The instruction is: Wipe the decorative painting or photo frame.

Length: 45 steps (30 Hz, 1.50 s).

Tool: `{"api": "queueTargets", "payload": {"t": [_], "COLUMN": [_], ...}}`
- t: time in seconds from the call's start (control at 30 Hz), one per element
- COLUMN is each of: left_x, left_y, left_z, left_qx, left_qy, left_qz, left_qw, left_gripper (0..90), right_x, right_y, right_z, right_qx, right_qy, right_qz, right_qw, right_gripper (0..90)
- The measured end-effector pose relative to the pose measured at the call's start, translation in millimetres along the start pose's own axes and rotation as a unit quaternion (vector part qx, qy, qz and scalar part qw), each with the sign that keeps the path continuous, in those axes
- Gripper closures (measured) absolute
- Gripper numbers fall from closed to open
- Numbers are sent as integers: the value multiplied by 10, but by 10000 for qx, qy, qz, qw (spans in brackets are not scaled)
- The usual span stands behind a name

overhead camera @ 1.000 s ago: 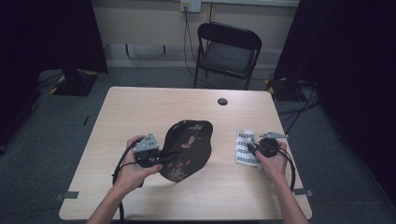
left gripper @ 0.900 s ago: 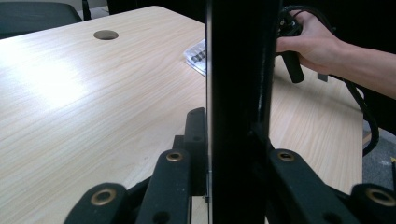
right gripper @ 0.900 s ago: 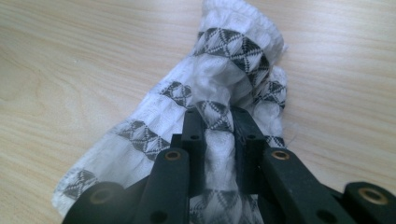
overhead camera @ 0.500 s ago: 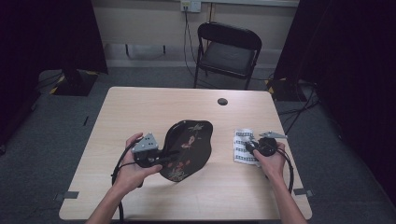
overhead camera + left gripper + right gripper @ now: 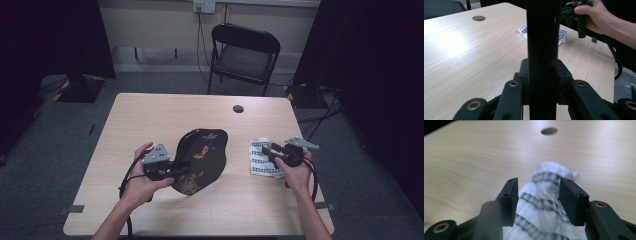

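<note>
A black oval tray (image 5: 202, 155) with a floral pattern stands tilted on the table, its near edge raised. My left gripper (image 5: 182, 167) is shut on that edge; in the left gripper view the dark rim (image 5: 541, 37) runs up between the jaws, which have just been opening slightly. To the right lies a crumpled white cloth (image 5: 260, 157) with black stripes. My right gripper (image 5: 266, 150) hovers just over it, open. Its jaws have just been opening, and the cloth (image 5: 549, 172) shows between and below the pads (image 5: 512, 197), untouched.
The wooden table (image 5: 165, 115) has a round cable hole (image 5: 238, 108) near its far edge. A black folding chair (image 5: 245, 55) stands behind the table. The hand with the other gripper (image 5: 594, 15) shows far off in the left gripper view.
The right gripper has lifted slightly off the striped cloth, which stays on the table. The left hand and the tilted tray have not moved.
</note>
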<state>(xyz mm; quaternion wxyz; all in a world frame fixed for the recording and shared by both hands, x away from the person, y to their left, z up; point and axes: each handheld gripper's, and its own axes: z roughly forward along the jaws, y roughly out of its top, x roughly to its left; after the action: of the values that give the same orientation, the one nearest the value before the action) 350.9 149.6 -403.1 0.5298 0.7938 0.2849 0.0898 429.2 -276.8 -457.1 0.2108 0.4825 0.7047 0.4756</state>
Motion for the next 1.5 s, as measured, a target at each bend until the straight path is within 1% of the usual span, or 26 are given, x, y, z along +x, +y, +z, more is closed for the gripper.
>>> {"api": "queueTargets", "payload": {"t": [0.03, 0.07, 0.13, 0.17, 0.23, 0.3, 0.33, 0.37, 0.43, 0.47, 0.57, 0.6, 0.67, 0.7, 0.77, 0.8, 0.83, 0.9, 0.93, 1.03, 1.1, 1.13, 1.23, 1.37, 1.47, 1.5], "left_x": [0, 1, 8, 11, 12, 9, 8, 6, 6, 7, 3, 3, -1, -3, -17, -18, -20, -17, -10, 18, 38, 43, 42, 58, 95, 101], "left_y": [-1, -4, -6, -8, -17, -31, -34, -34, -33, -32, -40, -42, -42, -39, -36, -34, -38, -42, -43, -49, -63, -63, -58, -63, -74, -73], "left_z": [-4, -5, -4, -4, 0, 0, -3, -5, -23, -31, -46, -49, -54, -63, -69, -77, -78, -86, -98, -142, -155, -164, -198, -215, -233, -237], "left_qx": [1, 15, 28, 39, 61, 94, 99, 90, 82, 84, 58, 70, 60, 69, -19, 7, -7, 24, 63, 83, 85, 72, 136, 159, 82, 90], "left_qy": [1, 3, -11, -10, 10, -14, -15, -15, -5, -2, -46, -37, -43, -60, -71, -67, -77, -51, -39, -24, -83, -52, -99, -101, -118, -125], "left_qz": [1, 8, -8, -4, -13, 18, 25, 13, 12, 25, -13, -4, -22, -11, -71, -20, -54, -42, -25, -80, -120, -116, -69, -78, -173, -178], "left_qw": [10000, 10000, 10000, 10000, 10000, 10000, 9999, 10000, 10000, 10000, 10000, 10000, 10000, 10000, 9999, 10000, 10000, 10000, 10000, 9999, 9999, 9999, 9998, 9998, 9997, 9997], "left_gripper": [728, 727, 723, 714, 704, 701, 699, 699, 696, 696, 690, 687, 676, 676, 653, 650, 641, 639, 636, 633, 628, 634, 665, 714, 740, 754], "right_x": [0, 48, 161, 281, 336, 449, 541, 541, 647, 684, 823, 861, 953, 953, 1019, 1038, 1067, 1070, 1076, 1074, 1074, 1084, 1111, 1170, 1177, 1168], "right_y": [0, 36, 103, 159, 184, 231, 270, 270, 304, 313, 349, 360, 390, 390, 409, 413, 421, 421, 412, 405, 407, 404, 392, 366, 361, 366], "right_z": [0, -17, -38, -60, -69, -89, -115, -115, -145, -153, -191, -204, -236, -236, -230, -216, -142, -113, -29, 45, 116, 187, 246, 303, 304, 298], "right_qx": [0, -33, -81, -179, -212, -301, -338, -338, -419, -447, -441, -449, -469, -469, -430, -415, -371, -361, -273, -195, -151, -85, -43, 62, 86, 129], "right_qy": [0, 108, 377, 628, 726, 979, 1173, 1173, 1375, 1390, 1635, 1719, 2030, 2030, 2143, 2149, 2223, 2247, 2312, 2350, 2293, 2418, 2473, 2593, 2560, 2505], "right_qz": [0, -55, -128, -203, -256, -351, -404, -404, -473, -552, -708, -802, -815, -815, -913, -925, -892, -872, -831, -793, -813, -753, -748, -811, -843, -861], "right_qw": [10000, 9999, 9992, 9977, 9968, 9941, 9917, 9917, 9885, 9877, 9830, 9808, 9747, 9747, 9715, 9714, 9702, 9699, 9690, 9686, 9698, 9674, 9660, 9624, 9629, 9642], "right_gripper": [489, 481, 478, 486, 486, 485, 486, 486, 481, 486, 482, 484, 466, 466, 468, 468, 468, 467, 466, 466, 462, 454, 454, 443, 449, 448]}}
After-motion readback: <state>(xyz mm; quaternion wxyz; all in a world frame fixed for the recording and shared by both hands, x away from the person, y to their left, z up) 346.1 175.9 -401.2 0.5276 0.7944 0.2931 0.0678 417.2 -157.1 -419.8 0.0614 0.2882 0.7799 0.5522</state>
